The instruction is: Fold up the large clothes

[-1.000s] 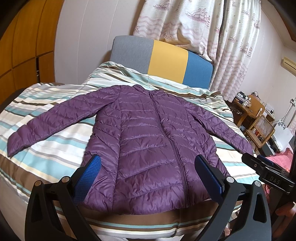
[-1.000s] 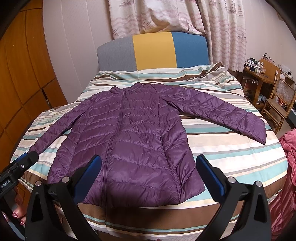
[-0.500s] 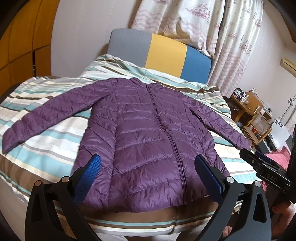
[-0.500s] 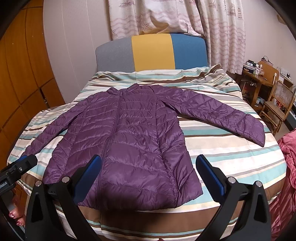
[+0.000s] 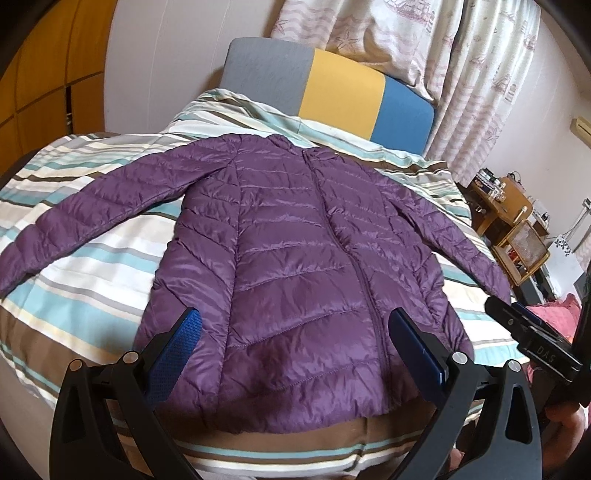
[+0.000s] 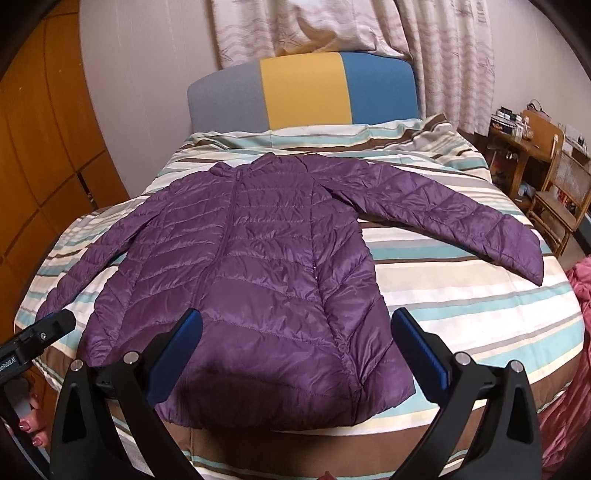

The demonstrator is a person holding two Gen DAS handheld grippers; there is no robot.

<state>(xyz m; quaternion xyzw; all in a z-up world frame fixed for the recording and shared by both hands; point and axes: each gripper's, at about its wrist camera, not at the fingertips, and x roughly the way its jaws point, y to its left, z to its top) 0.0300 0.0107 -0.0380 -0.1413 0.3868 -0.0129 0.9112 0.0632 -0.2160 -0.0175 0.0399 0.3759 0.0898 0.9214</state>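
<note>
A purple quilted puffer jacket [image 5: 295,266] lies flat and zipped on a striped bed [image 5: 92,273], collar toward the headboard, both sleeves spread outward. My left gripper [image 5: 295,332] hovers open above the jacket's hem, nothing between its blue pads. In the right wrist view the same jacket [image 6: 258,266] fills the middle, its right sleeve [image 6: 461,221] stretched across the bedspread. My right gripper [image 6: 295,332] is open too, over the hem's right half. The right gripper [image 5: 532,339] shows at the left view's right edge. The left gripper [image 6: 33,343] pokes in at the right view's left edge.
A grey, yellow and blue headboard [image 6: 306,88] stands behind the bed under patterned curtains [image 6: 332,26]. Wooden wardrobe doors [image 6: 40,155] line the left. A wooden desk and chair [image 6: 546,170] stand right of the bed, with pink cloth [image 6: 576,332] nearby. A hand [image 6: 26,424] holds the left gripper.
Both grippers have moved forward and tilted down toward the jacket's hem, which now appears larger and closer. Both stay open; the jacket has not moved.
</note>
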